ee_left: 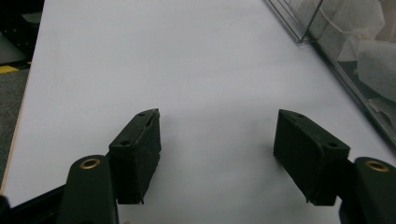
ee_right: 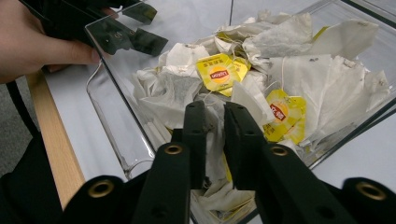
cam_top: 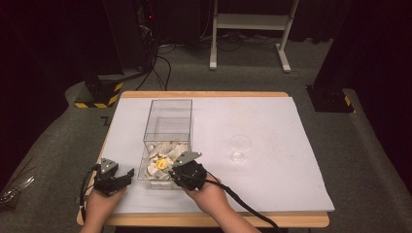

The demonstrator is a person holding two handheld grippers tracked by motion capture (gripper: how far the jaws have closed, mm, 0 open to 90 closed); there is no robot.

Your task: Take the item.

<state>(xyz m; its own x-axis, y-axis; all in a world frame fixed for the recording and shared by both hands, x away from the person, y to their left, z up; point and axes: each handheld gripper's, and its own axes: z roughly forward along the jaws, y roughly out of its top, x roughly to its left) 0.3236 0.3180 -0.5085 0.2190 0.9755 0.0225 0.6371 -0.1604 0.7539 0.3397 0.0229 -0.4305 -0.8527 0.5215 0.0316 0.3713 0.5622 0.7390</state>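
**Right tongs pinch a tea bag inside the clear box**

The step in hand looks like the pick: taking one tea bag out of the clear plastic box [cam_top: 167, 141] that stands on the white tabletop [cam_top: 272, 121], left of centre and towards the near edge. The right tongs [ee_right: 214, 135] reach over the box's near rim into the heap of tea bags [ee_right: 261, 79], and their jaws stand almost together, with a white tea bag [ee_right: 212, 161] pinched in the narrow gap between them. Yellow Lipton tags [ee_right: 219, 72] lie just beyond the tips.

The next move, as I judge it, calls for a straight lift clear of the box walls, slow enough that strings and tags of neighbouring bags do not drag along. A small clear glass cup [cam_top: 239, 146], standing apart to the right, may be where the bag goes.

The left tongs [ee_left: 217, 135] rest just left of the box over bare tabletop, jaws wide apart, with nothing between them.
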